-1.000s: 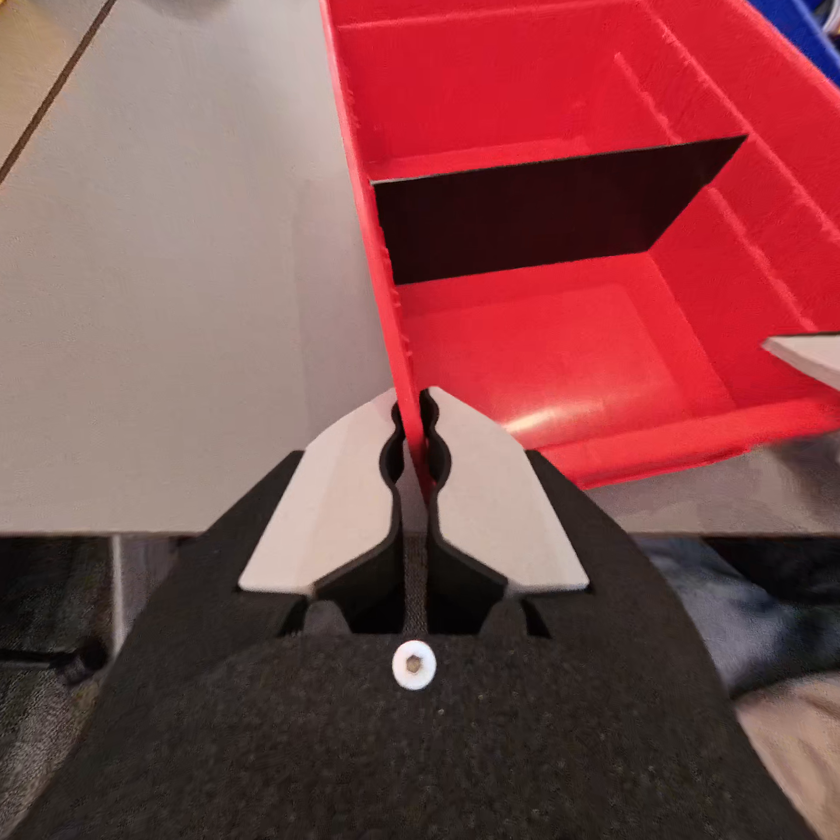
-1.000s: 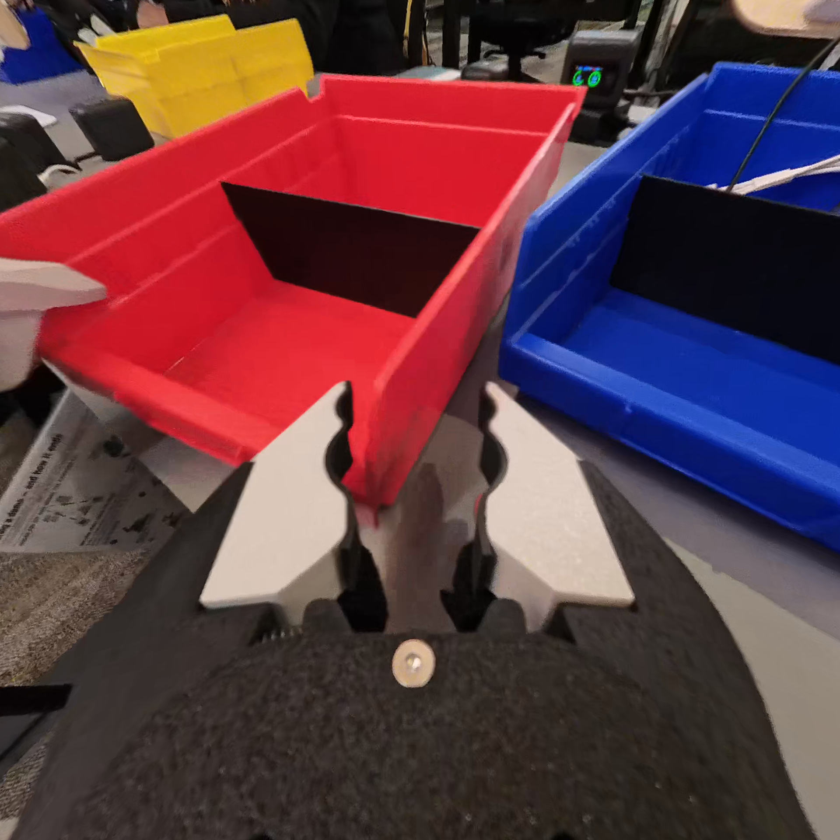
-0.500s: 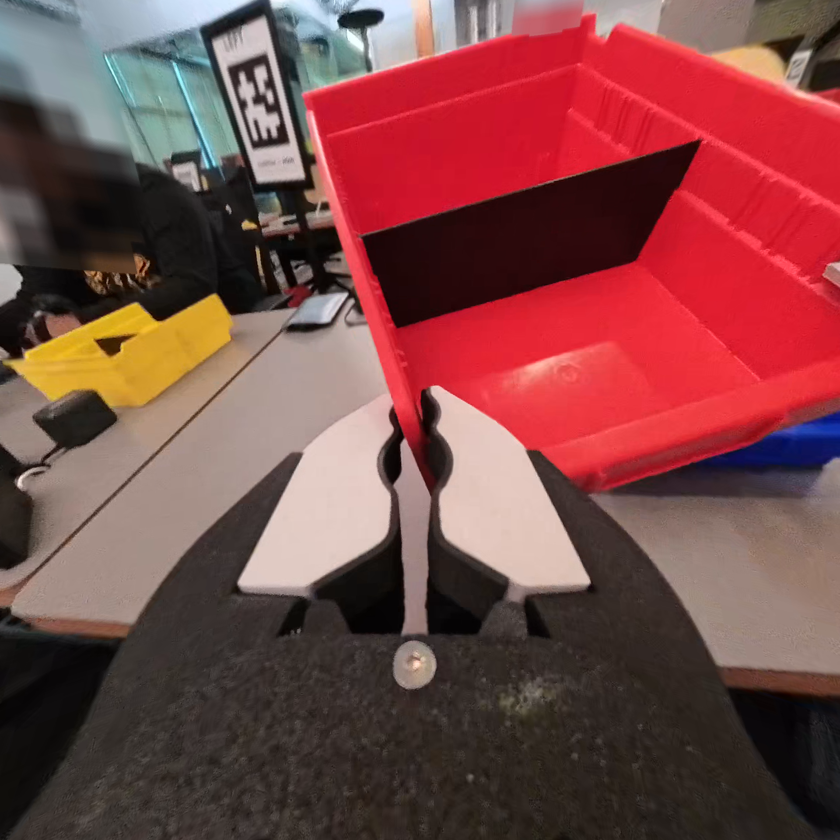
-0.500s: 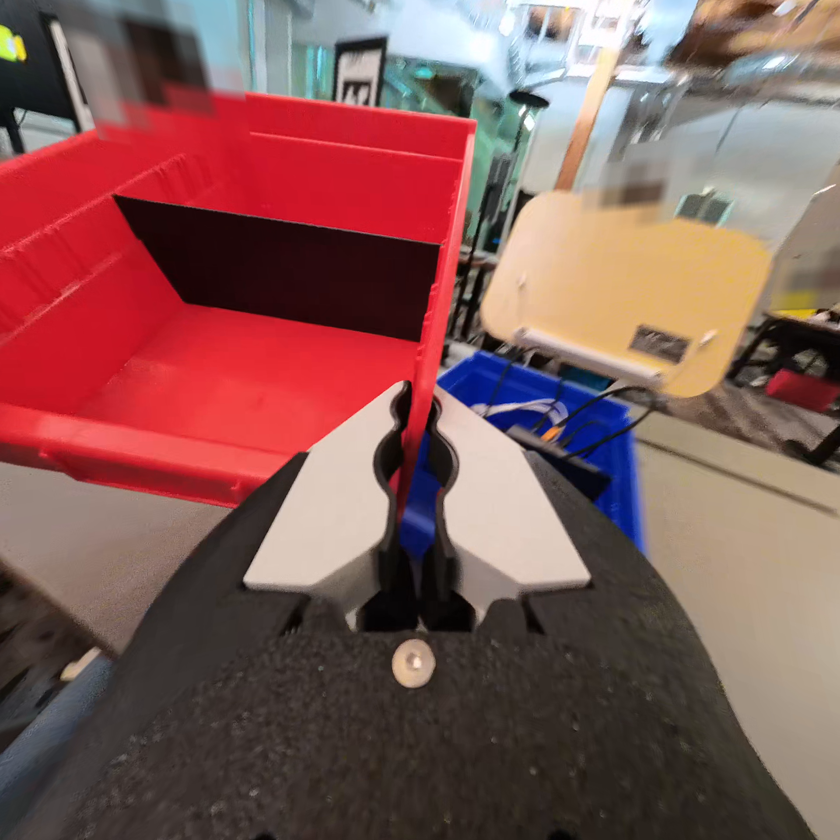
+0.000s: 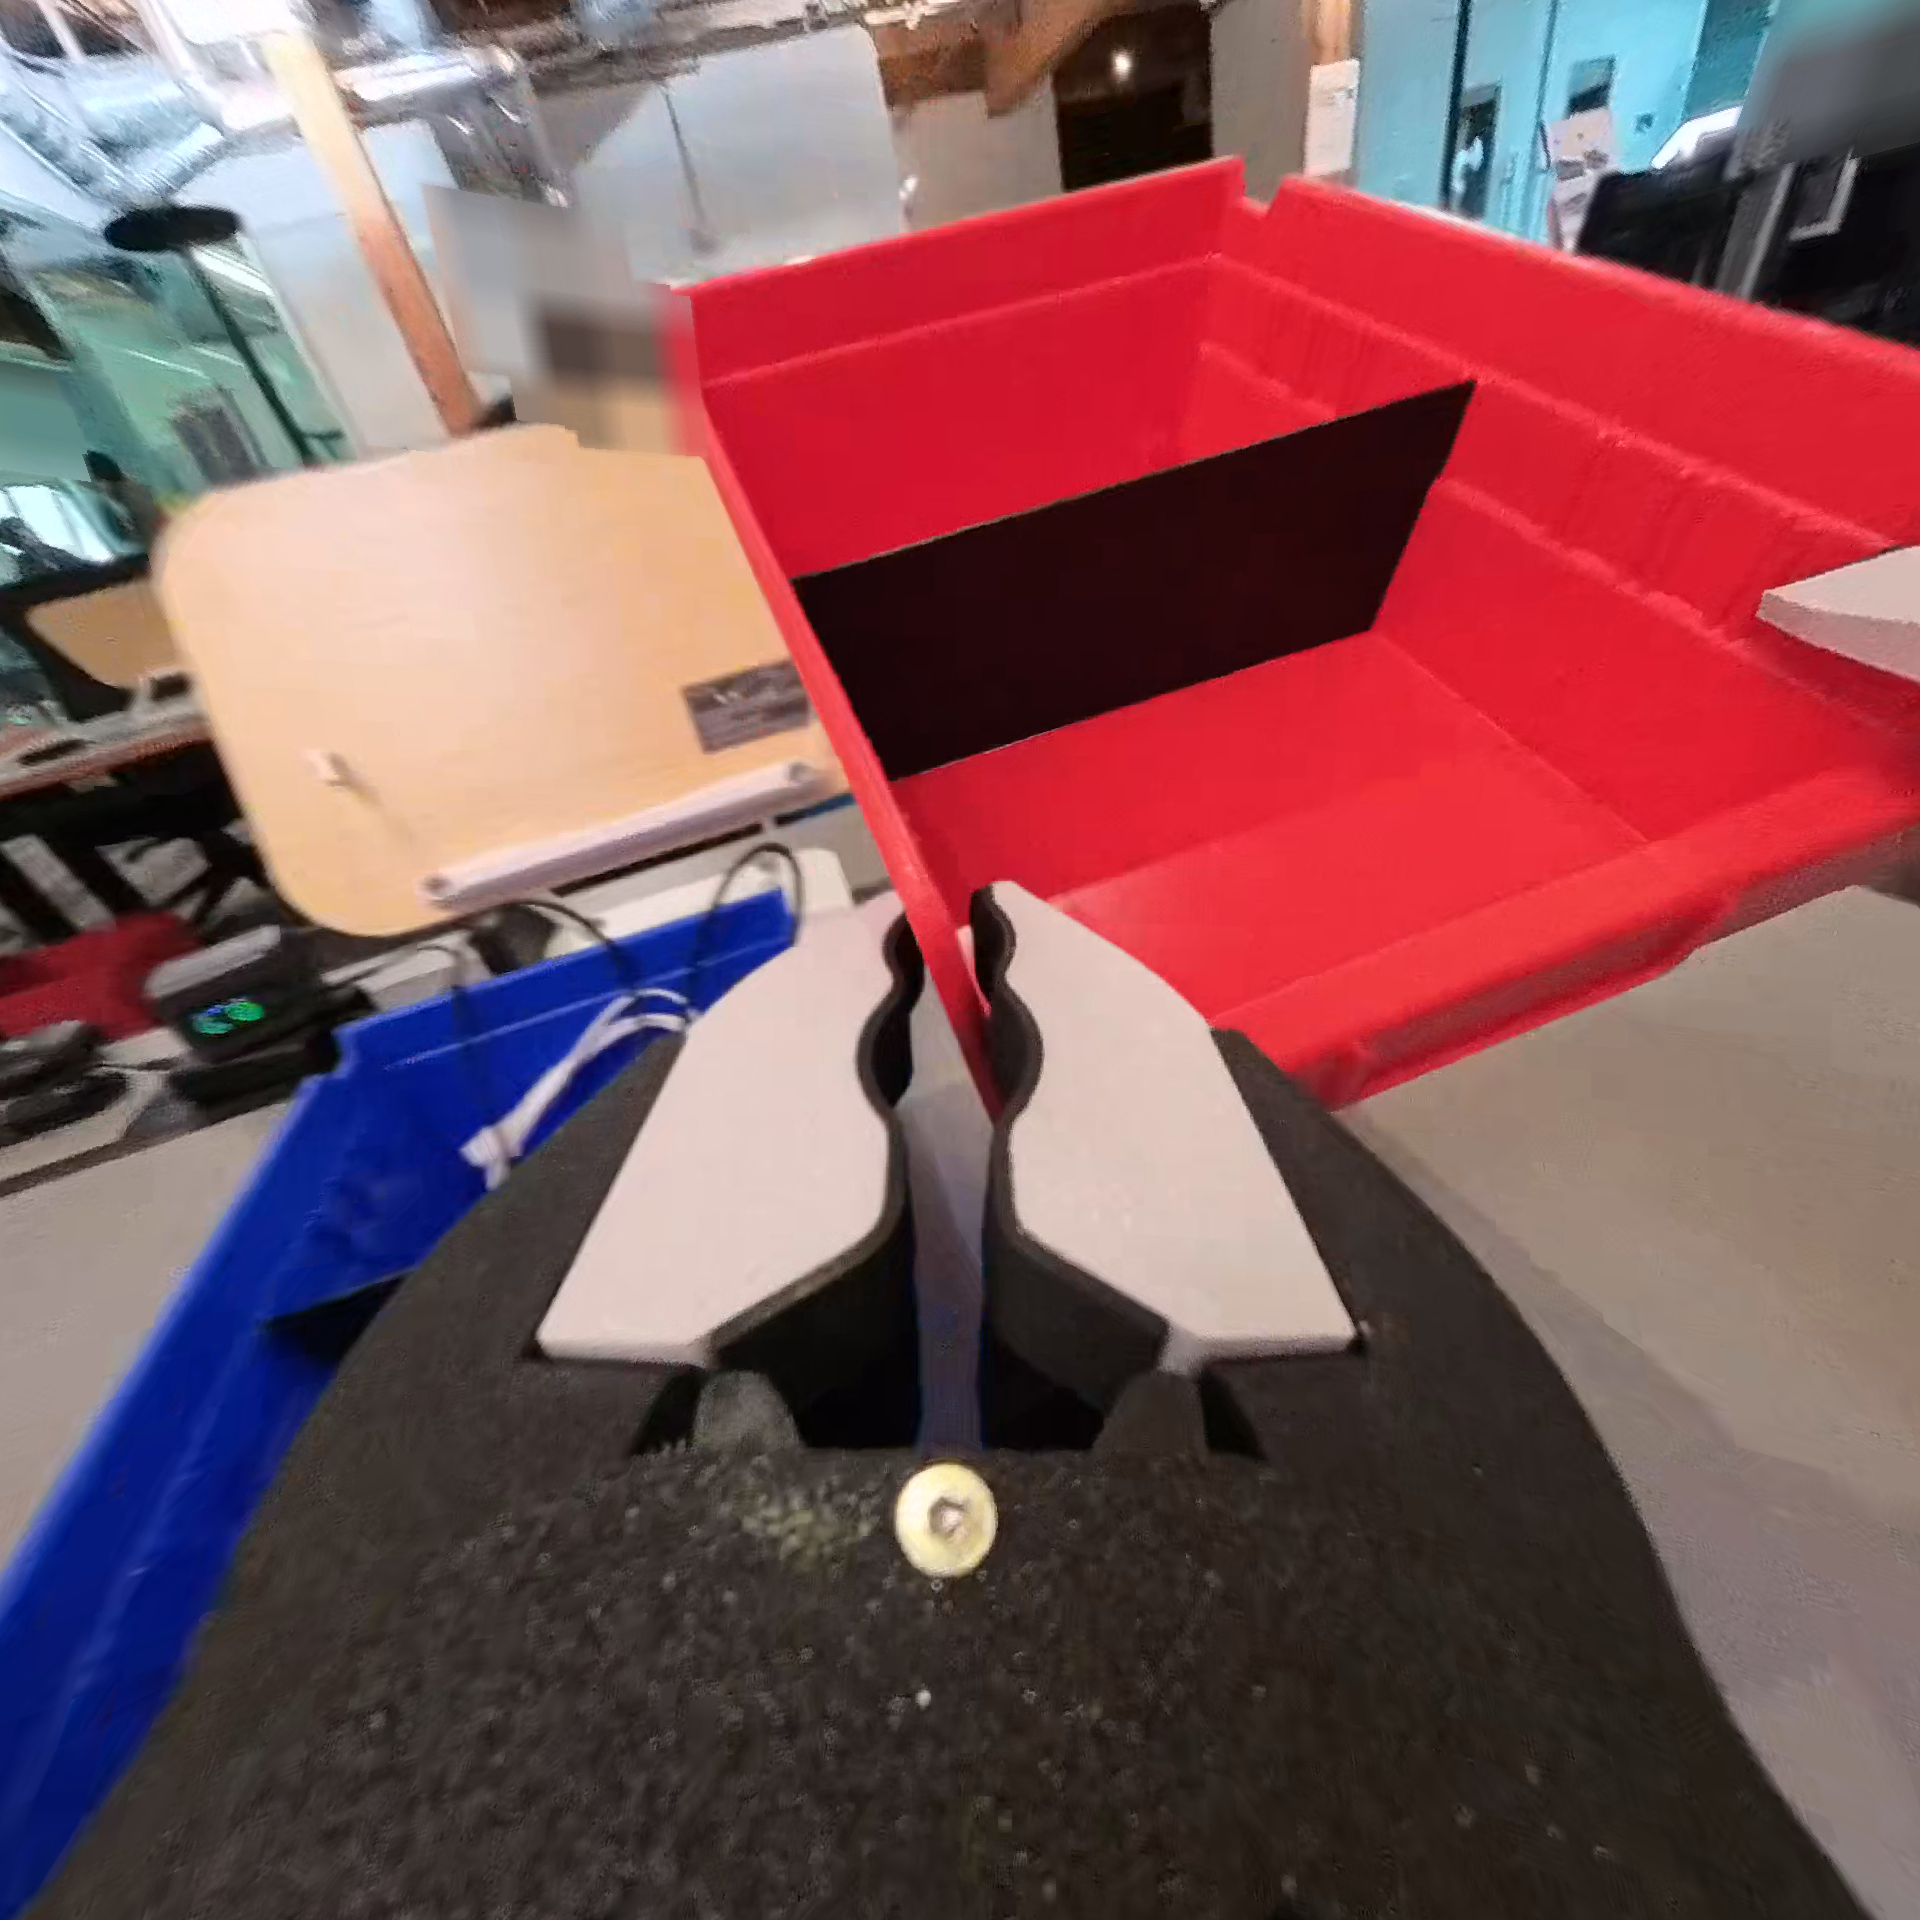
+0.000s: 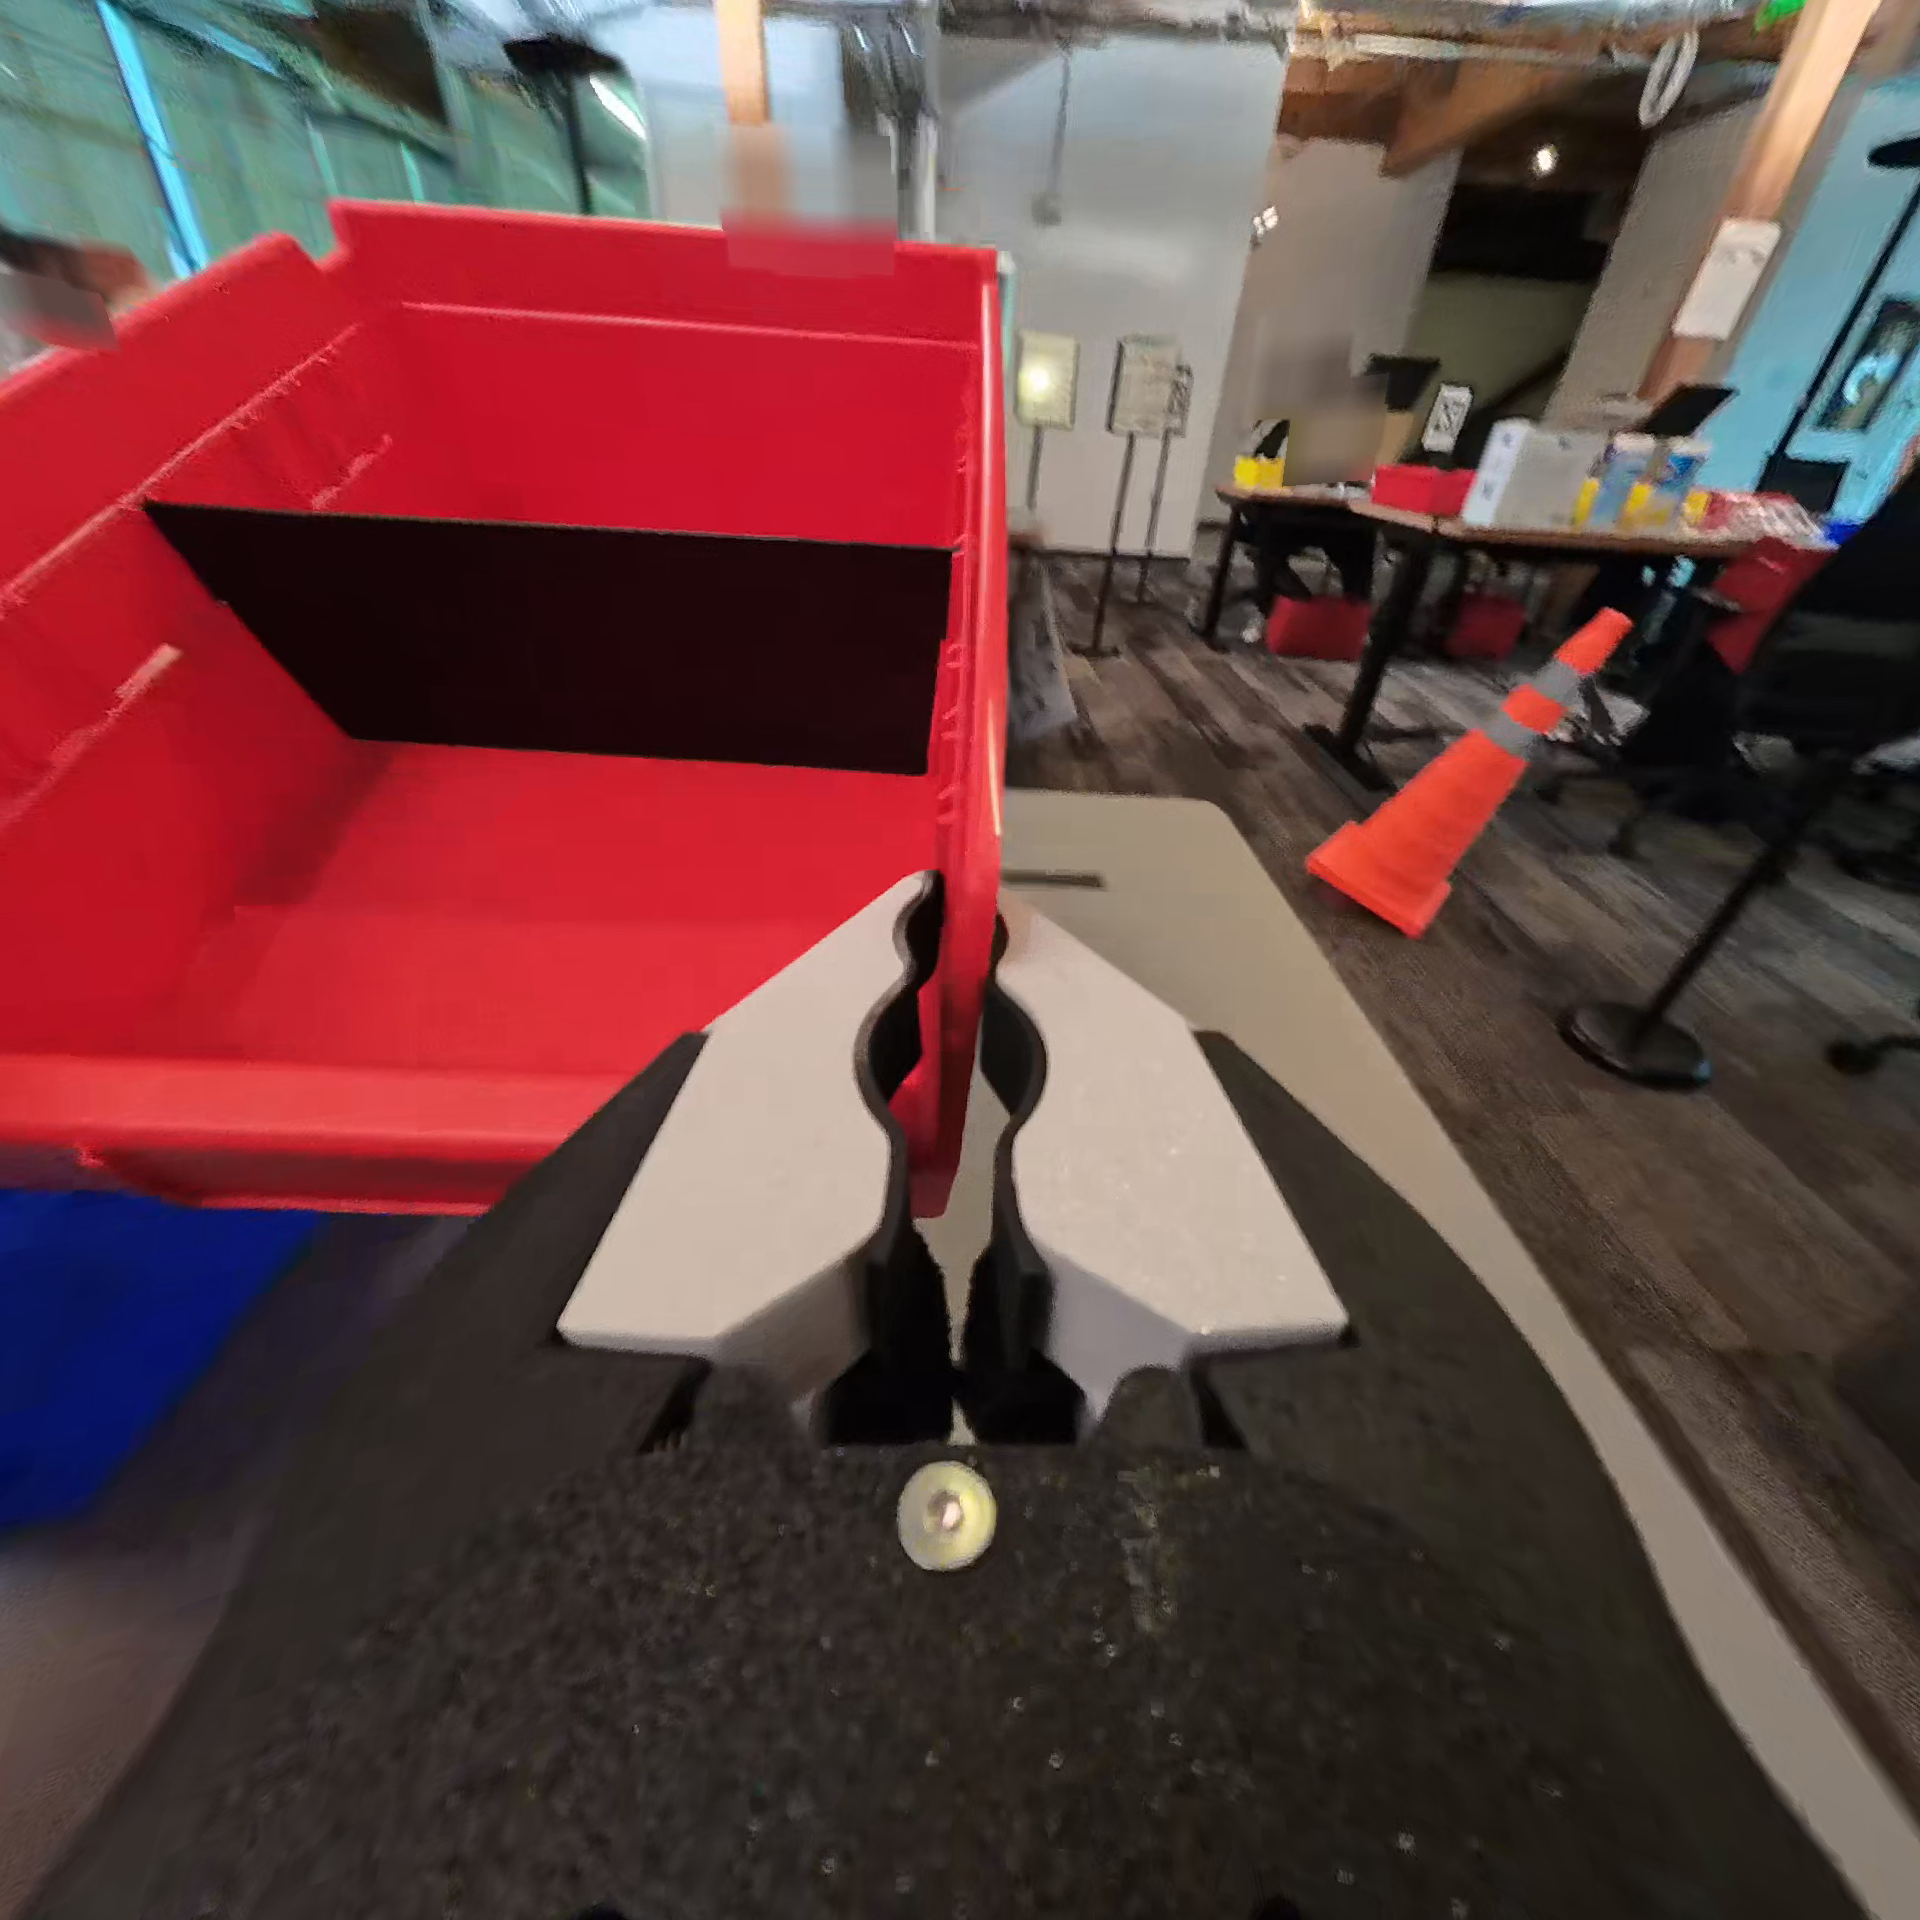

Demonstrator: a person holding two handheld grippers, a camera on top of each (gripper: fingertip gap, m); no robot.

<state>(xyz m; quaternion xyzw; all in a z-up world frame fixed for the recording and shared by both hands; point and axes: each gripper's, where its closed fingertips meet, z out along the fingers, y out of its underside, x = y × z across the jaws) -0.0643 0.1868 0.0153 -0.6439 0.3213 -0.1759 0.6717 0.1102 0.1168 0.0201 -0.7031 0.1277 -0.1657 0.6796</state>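
A red plastic bin (image 5: 1299, 831) with a black divider (image 5: 1122, 582) across its middle hangs in the air between both grippers. My left gripper (image 5: 948, 935) is shut on the bin's left side wall near the front corner. My right gripper (image 6: 966, 914) is shut on the bin's (image 6: 468, 883) right side wall near its front corner. The right gripper's fingertip (image 5: 1849, 613) shows at the right edge of the left wrist view. The bin holds nothing that I can see.
A blue bin (image 5: 260, 1247) with cables in it sits below left on the grey table (image 5: 1662, 1195); it also shows in the right wrist view (image 6: 125, 1330). A tan board (image 5: 468, 675) stands behind. An orange cone (image 6: 1475, 769) and a black stand base (image 6: 1642, 1039) are on the floor at right.
The right gripper closed on the red bin's right wall. Both grippers lifted the bin off the table and swung it right, past the blue bin.
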